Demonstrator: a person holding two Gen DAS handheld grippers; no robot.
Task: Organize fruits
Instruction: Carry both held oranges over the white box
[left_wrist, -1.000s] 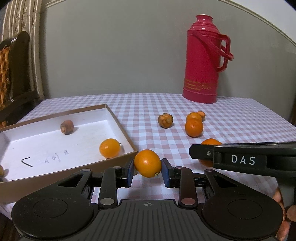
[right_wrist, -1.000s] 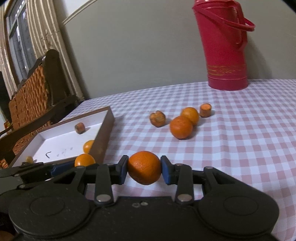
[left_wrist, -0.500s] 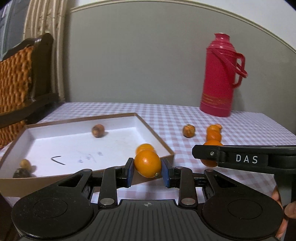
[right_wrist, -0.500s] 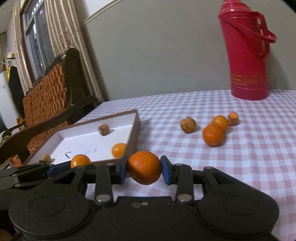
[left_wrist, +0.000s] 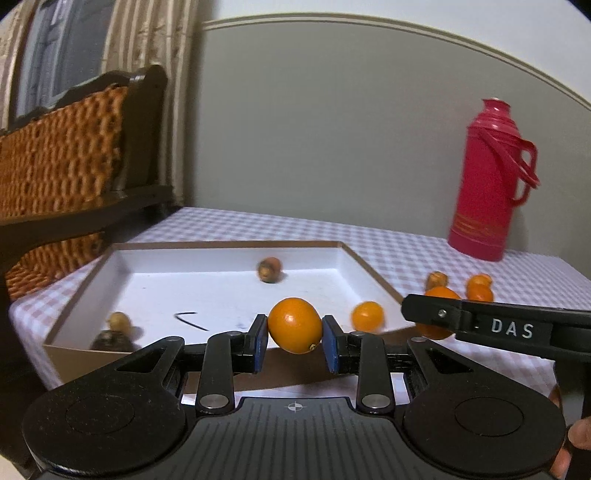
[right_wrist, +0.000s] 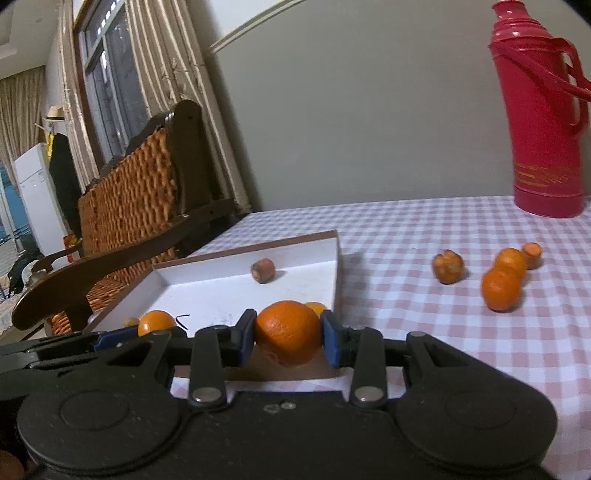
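Both of my tools have swung leftward over the last second, so the white tray (left_wrist: 343, 258) now fills the middle of each view, where before the loose fruit on the tabletop (right_wrist: 461, 332) sat ahead.

My left tool (left_wrist: 294, 341) is pinching a smooth orange citrus fruit (left_wrist: 294, 325) between its blue pads (left_wrist: 260, 341), hanging above the near wall of the tray. My right tool (right_wrist: 287, 338) is clamped on a larger, rougher orange (right_wrist: 288, 330), also just at the tray's near edge. From the left wrist view, the right tool shows as a black bar lettered DAS, crossing in from the right.

Inside the tray lie a brown fruit (left_wrist: 269, 269) near the far wall, a small orange one (left_wrist: 367, 315) by the right wall, and two small, blurred pieces (left_wrist: 118, 325) in the near left corner. A dark curved mark (left_wrist: 190, 319) shows on the tray floor.

Out on the checked tabletop, well apart from the tray, remain a lumpy brownish fruit (right_wrist: 447, 266), two oranges touching each other (right_wrist: 500, 288), and a small cut piece (right_wrist: 532, 254) just beside them. A red thermos (right_wrist: 543, 122) stands upright at the far side, and a wicker-backed chair (right_wrist: 129, 199) sits to the left.
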